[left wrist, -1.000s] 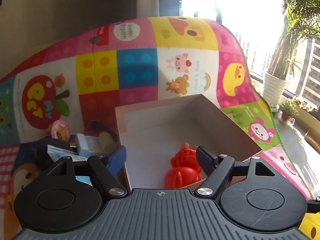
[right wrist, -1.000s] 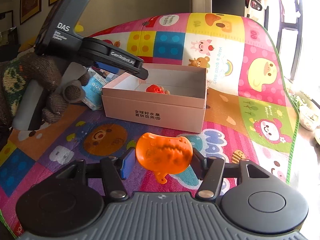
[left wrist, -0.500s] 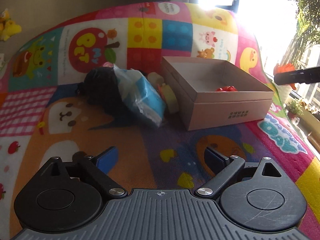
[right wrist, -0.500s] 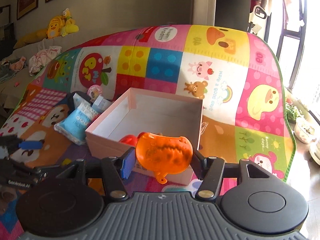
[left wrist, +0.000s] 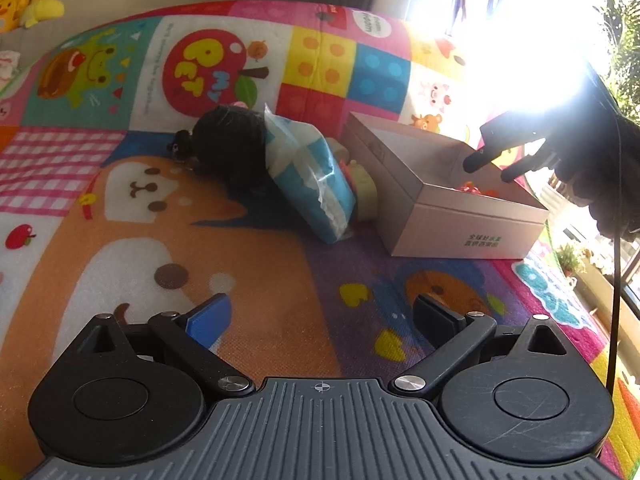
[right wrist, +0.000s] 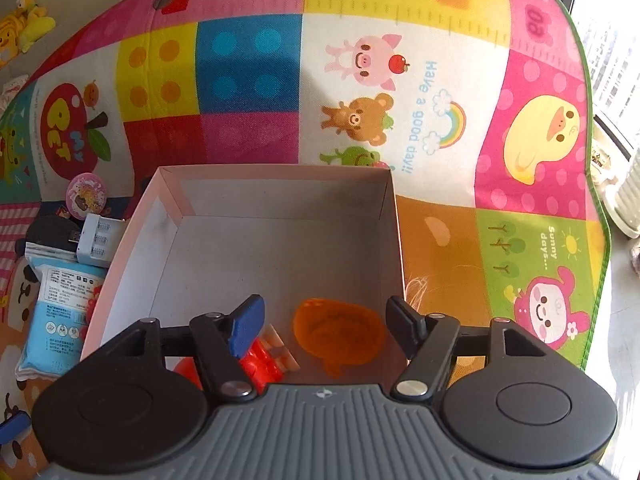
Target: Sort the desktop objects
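Observation:
The pink cardboard box (right wrist: 276,196) stands open on the play mat; it also shows in the left wrist view (left wrist: 452,224). My right gripper (right wrist: 326,322) is open above the box's near end. An orange toy shell (right wrist: 338,330) lies loose in the box below it, beside red toys (right wrist: 264,360). In the left wrist view my right gripper (left wrist: 494,164) hangs over the box. My left gripper (left wrist: 322,320) is open and empty over the mat, well short of a blue tissue pack (left wrist: 310,178) and a black round object (left wrist: 230,146).
Left of the box lie a white charger (right wrist: 96,240), a pink round badge (right wrist: 86,198) and the blue pack (right wrist: 56,320). A yellow-green item (left wrist: 364,196) sits between pack and box. Plush toys (left wrist: 28,0) lie beyond the mat. Windows and plants are to the right.
My right gripper moved over the box, opened and let go of the orange shell, which now lies in the box. My left gripper drew back from the box.

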`<state>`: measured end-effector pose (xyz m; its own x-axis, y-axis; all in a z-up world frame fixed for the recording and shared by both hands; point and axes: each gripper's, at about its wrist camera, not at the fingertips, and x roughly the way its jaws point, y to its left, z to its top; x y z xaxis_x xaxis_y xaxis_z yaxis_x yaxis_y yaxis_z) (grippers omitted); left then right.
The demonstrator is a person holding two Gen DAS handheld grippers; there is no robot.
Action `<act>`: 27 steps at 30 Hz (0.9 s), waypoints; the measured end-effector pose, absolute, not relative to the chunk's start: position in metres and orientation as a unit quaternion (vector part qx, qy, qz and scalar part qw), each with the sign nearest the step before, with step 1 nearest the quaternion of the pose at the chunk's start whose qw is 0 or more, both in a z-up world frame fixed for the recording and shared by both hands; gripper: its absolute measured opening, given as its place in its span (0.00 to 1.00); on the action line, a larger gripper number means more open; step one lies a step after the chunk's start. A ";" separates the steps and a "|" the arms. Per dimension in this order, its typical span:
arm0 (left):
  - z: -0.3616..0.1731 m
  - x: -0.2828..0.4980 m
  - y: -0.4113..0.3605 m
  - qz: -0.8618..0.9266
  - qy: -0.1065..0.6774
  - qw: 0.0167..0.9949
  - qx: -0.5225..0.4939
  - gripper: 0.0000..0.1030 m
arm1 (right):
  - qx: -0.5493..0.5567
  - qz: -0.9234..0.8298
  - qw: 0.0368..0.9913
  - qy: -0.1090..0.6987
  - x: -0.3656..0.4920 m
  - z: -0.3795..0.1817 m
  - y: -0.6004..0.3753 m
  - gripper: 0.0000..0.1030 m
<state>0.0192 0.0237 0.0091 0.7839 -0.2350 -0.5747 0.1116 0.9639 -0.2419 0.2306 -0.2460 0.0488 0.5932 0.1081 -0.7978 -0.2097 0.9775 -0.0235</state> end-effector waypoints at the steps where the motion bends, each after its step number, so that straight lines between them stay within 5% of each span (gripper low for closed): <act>1: 0.008 0.020 0.024 -0.093 0.317 0.938 -0.101 0.97 | -0.069 0.097 0.897 0.426 0.224 0.054 -0.240 0.67; 10: 0.009 0.019 0.029 -0.070 0.317 0.940 -0.099 0.97 | -0.107 0.254 0.888 0.368 0.177 0.069 -0.145 0.71; 13: 0.010 0.018 0.034 -0.058 0.314 0.942 -0.099 0.97 | -0.116 0.295 0.873 0.371 0.170 0.056 -0.101 0.84; 17: 0.011 0.013 0.037 -0.068 0.309 0.944 -0.096 0.97 | -0.180 0.293 0.865 0.364 0.167 0.029 -0.054 0.85; 27: 0.010 0.012 0.047 -0.077 0.309 0.940 -0.122 0.97 | -0.076 0.439 0.757 0.477 0.170 0.022 -0.056 0.85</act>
<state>0.0117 0.0470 0.0096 0.7973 -0.2202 -0.5620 0.0693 0.9583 -0.2772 0.1696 -0.0561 0.0220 0.1586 0.5926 -0.7897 -0.7372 0.6031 0.3046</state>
